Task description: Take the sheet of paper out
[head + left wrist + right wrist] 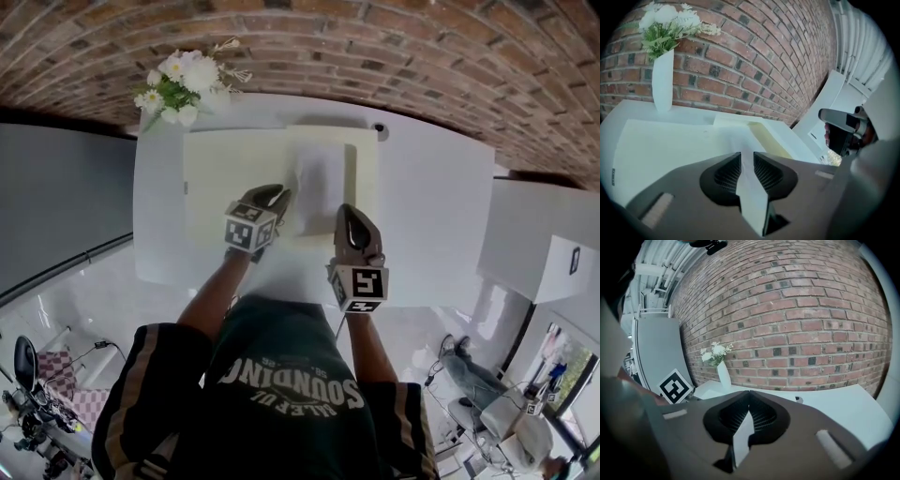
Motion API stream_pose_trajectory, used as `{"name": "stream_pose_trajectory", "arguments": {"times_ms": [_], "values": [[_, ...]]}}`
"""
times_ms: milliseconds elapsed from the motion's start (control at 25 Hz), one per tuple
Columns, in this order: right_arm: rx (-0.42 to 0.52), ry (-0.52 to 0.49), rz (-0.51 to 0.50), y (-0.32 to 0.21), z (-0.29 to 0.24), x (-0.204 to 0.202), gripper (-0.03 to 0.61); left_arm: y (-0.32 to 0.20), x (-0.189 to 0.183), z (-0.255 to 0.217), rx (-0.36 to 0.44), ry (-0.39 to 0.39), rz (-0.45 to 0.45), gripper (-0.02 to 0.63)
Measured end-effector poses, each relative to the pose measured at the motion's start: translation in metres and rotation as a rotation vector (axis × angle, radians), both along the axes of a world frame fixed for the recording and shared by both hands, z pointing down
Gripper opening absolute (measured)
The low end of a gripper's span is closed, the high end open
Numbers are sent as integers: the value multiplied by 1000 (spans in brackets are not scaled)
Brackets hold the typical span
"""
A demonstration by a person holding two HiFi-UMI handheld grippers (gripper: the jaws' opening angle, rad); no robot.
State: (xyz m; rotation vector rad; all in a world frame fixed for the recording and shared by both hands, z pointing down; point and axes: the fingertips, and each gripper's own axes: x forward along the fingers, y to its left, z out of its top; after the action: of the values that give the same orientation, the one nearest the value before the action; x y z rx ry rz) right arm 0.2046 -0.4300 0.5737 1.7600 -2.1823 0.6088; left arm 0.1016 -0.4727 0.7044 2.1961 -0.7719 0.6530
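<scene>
White table w/ paper, vase; brick wall.

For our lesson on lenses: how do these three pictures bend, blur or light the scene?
Head view: the brick wall bows in an arc, and soft, even daylight nearly washes out the white table. Left gripper view: the rows of bricks tilt and curve, and the corners go black. Right gripper view: the bricks bulge outward but stay sharp, and a dark ring frames the picture.
</scene>
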Motion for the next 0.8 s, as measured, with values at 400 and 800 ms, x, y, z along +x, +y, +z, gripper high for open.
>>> {"name": "stream_pose_trajectory", "arguments": {"times_ms": [400, 800], "values": [[-39, -9, 3, 1, 15, 0, -11, 5, 19, 36, -179, 51, -24, 133], [-75, -11, 31, 9, 25, 9, -11, 7, 32, 65, -242, 28, -27, 133]]}}
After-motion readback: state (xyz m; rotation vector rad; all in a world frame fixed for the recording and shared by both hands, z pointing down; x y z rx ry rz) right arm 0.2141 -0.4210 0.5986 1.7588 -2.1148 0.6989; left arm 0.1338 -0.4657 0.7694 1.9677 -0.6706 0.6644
